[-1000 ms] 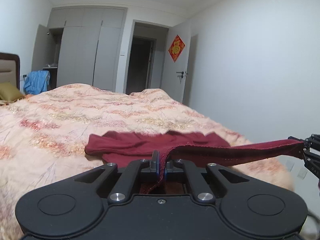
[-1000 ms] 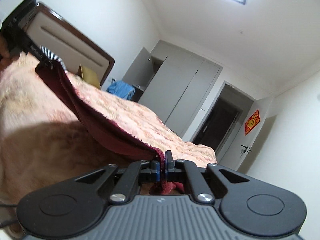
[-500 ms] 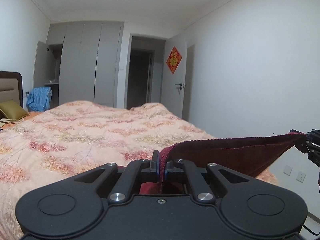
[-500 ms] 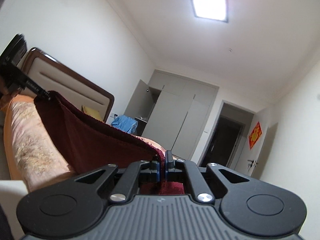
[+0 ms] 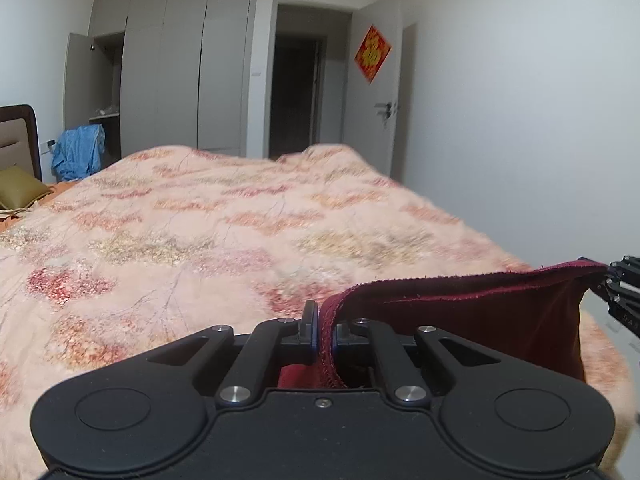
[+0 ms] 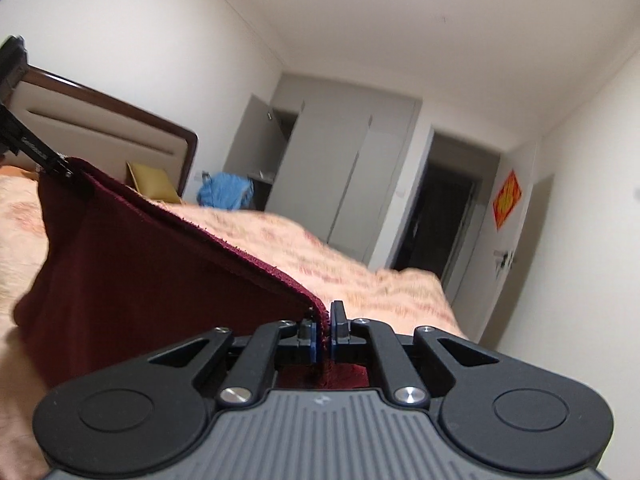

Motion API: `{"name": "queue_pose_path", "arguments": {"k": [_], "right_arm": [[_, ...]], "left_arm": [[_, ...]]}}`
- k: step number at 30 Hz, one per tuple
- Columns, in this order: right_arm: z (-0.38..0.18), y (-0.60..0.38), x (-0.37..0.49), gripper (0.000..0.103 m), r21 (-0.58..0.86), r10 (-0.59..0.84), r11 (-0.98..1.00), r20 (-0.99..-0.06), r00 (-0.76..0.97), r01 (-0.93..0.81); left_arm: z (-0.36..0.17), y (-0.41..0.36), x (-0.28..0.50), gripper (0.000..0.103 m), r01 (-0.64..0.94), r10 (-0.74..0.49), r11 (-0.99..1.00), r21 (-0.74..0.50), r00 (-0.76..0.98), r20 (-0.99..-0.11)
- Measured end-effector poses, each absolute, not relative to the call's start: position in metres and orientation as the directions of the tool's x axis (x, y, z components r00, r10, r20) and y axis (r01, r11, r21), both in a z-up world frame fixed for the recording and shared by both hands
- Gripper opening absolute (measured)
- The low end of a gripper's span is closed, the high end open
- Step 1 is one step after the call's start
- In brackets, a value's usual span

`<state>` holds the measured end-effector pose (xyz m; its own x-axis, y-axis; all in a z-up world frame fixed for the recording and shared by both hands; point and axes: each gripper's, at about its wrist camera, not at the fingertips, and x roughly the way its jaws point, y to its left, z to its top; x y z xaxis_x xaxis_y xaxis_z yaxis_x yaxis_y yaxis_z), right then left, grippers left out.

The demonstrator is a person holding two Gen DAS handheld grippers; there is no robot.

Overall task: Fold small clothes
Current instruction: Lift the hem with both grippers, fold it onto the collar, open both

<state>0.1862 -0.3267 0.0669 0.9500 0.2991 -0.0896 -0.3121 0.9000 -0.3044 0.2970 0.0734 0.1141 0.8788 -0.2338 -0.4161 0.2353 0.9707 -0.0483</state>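
Above the floral quilt (image 5: 224, 240), both grippers' fingers (image 5: 310, 330) clamp a fuzzy maroon cloth (image 5: 480, 320).

The dark red garment (image 5: 460, 320) hangs as a flat panel, suspended by its two upper corners above the patterned bedspread (image 5: 200, 220). Its raw top edge runs taut; the body drapes below.
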Motion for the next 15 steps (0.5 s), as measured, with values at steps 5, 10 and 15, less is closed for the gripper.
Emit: {"name": "queue_pose_path", "arguments": {"k": [5, 10, 15], "right_arm": [[0.05, -0.321, 0.254, 0.006, -0.262, 0.277, 0.911, -0.183, 0.943, -0.319], [0.027, -0.316, 0.303, 0.006, -0.206, 0.253, 0.926, -0.286, 0.924, -0.317], [-0.003, -0.31, 0.329, 0.006, -0.179, 0.235, 0.934, -0.346, 0.908, -0.31]], "left_arm": [[0.08, 0.074, 0.36, 0.006, 0.21, -0.21, 0.976, -0.057, 0.845, -0.491], [0.043, 0.078, 0.399, 0.006, 0.18, -0.199, 0.98, -0.089, 0.814, -0.545], [0.012, 0.082, 0.424, 0.006, 0.151, -0.194, 0.981, -0.123, 0.784, -0.589]]}}
